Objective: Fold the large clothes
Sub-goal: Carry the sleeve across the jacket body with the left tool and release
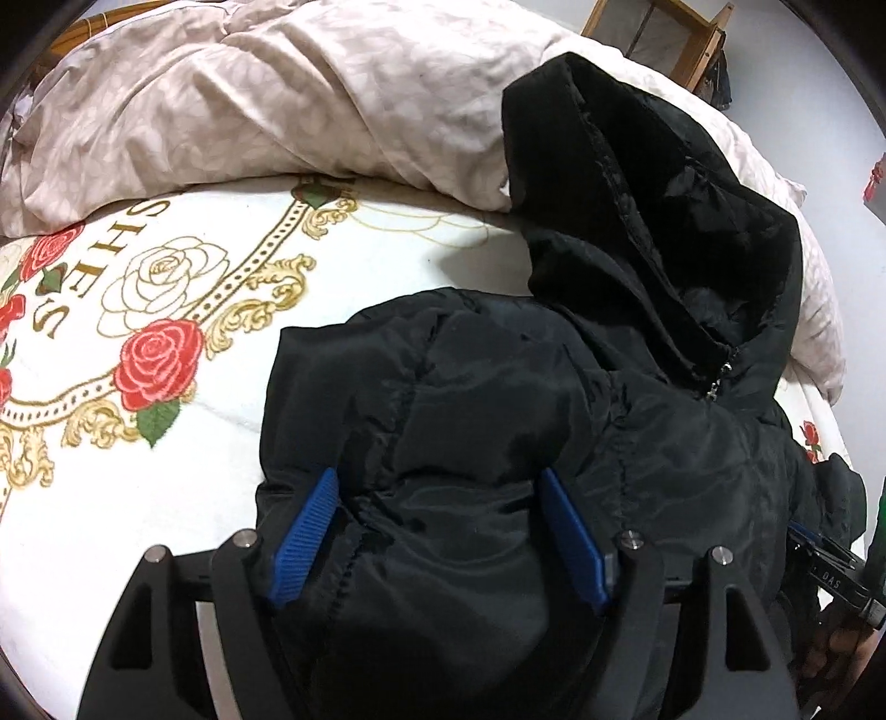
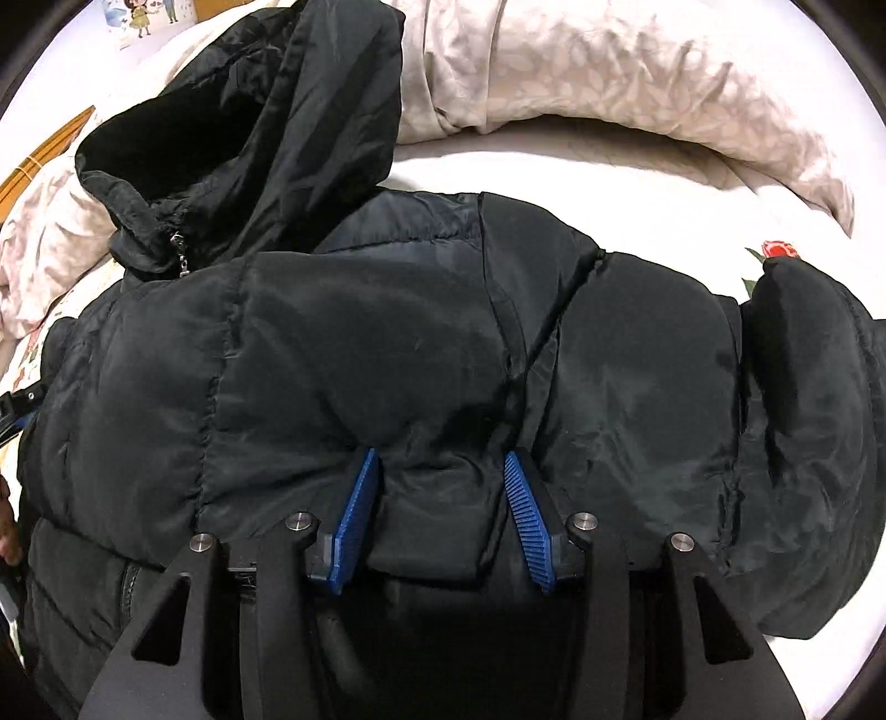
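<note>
A black puffy hooded jacket (image 1: pixel 554 387) (image 2: pixel 332 332) lies spread on the bed. Its hood (image 1: pixel 637 194) (image 2: pixel 249 111) is propped against the quilt, and the zipper pull (image 1: pixel 720 382) shows at the collar. My left gripper (image 1: pixel 437 476) points down onto the jacket's left part. Its blue pads (image 1: pixel 304 537) stand wide, with padded fabric bulging between them. My right gripper (image 2: pixel 441 454) sits over the jacket's middle, its pads (image 2: pixel 526 515) pinching a bunched fold of the fabric. A hand (image 1: pixel 841 648) shows at the right edge of the left wrist view.
A crumpled beige quilt (image 1: pixel 221 111) (image 2: pixel 609 72) is piled along the far side of the bed. The white sheet with red roses and gold scrollwork (image 1: pixel 166 354) is bare to the left of the jacket. Wooden furniture (image 1: pixel 681 33) stands beyond the bed.
</note>
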Available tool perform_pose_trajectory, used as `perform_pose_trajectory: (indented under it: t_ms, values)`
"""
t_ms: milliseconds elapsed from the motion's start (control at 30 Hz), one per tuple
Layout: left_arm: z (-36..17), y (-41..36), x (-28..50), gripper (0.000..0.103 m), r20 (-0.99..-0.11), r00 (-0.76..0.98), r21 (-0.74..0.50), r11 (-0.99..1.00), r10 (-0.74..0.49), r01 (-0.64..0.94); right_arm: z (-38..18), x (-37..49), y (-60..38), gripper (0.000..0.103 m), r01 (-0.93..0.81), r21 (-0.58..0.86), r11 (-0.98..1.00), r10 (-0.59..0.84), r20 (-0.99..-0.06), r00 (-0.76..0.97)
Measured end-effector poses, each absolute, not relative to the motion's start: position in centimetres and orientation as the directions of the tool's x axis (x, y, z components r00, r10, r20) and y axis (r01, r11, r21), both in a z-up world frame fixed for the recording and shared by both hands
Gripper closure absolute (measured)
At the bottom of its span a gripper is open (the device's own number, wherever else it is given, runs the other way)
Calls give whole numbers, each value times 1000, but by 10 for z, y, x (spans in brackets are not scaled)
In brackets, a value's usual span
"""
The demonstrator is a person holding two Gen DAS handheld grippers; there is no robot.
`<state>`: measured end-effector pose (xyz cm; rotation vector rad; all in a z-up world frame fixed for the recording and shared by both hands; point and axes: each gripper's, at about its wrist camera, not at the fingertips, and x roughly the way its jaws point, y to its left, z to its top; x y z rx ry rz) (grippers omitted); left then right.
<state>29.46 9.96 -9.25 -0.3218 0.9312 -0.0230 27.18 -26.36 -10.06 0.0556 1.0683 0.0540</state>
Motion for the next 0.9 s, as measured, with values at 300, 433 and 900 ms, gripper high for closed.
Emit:
perform_pose_trajectory:
  t_ms: [300, 433, 900]
  values:
    - [-92, 122, 315, 28, -775, 621, -242, 963, -117, -120, -86, 282, -268, 55, 3, 99, 995, 83, -853, 515]
    - [-97, 118, 318, 27, -787, 609, -219, 967, -98, -127, -91, 287, -271, 55, 0, 108, 994, 94, -864, 494]
    - [4, 40, 181, 31, -764, 618, -233, 972, -186, 5, 13, 131, -297, 50, 58, 132, 990, 74, -814, 576]
